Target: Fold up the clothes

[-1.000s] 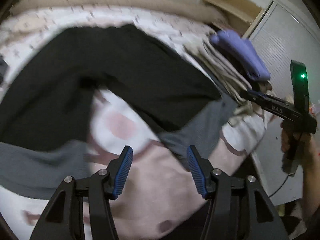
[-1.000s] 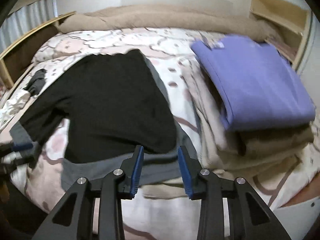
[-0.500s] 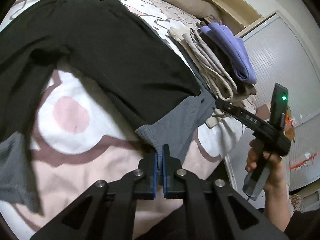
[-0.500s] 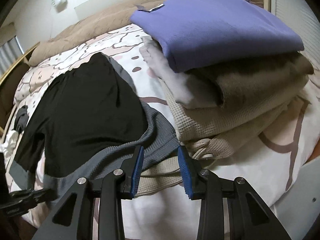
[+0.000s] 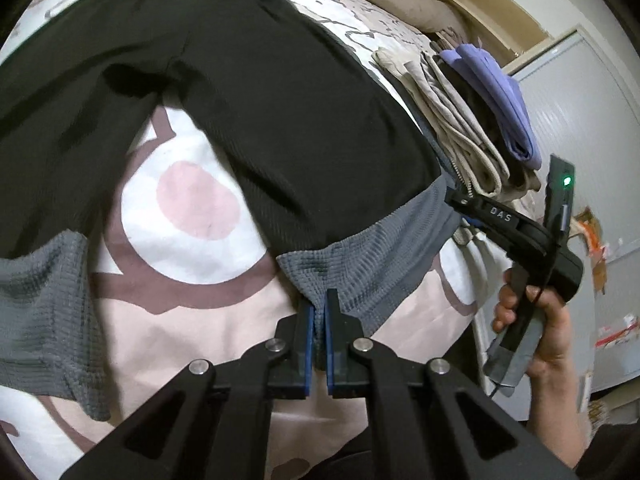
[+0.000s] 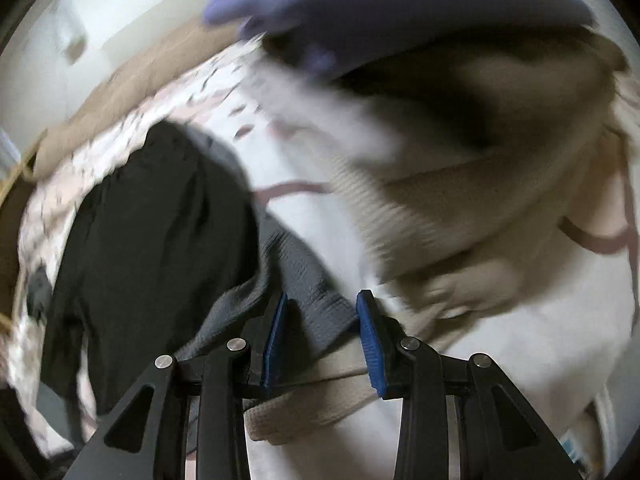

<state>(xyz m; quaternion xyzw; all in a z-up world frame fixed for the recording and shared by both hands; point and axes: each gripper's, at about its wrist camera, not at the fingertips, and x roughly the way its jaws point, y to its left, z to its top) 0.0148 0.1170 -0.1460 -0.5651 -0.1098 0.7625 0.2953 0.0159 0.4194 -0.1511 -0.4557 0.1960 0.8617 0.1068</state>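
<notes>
Gripping the gray hem (image 5: 362, 268) at 6 o'clock, left gripper (image 5: 319, 320) clamped; right gripper (image 6: 320, 332) wide, probably straddling it. Next: clamp, lift.

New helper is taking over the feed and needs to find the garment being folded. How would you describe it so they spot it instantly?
Look at the bed with the pink-and-white patterned cover. Spread flat across it lies the black top, with a folded stack of beige and purple clothes beside it. Unlike those, it is unfolded, and its grey waffle-knit hem is pinched in the left claw.
</notes>
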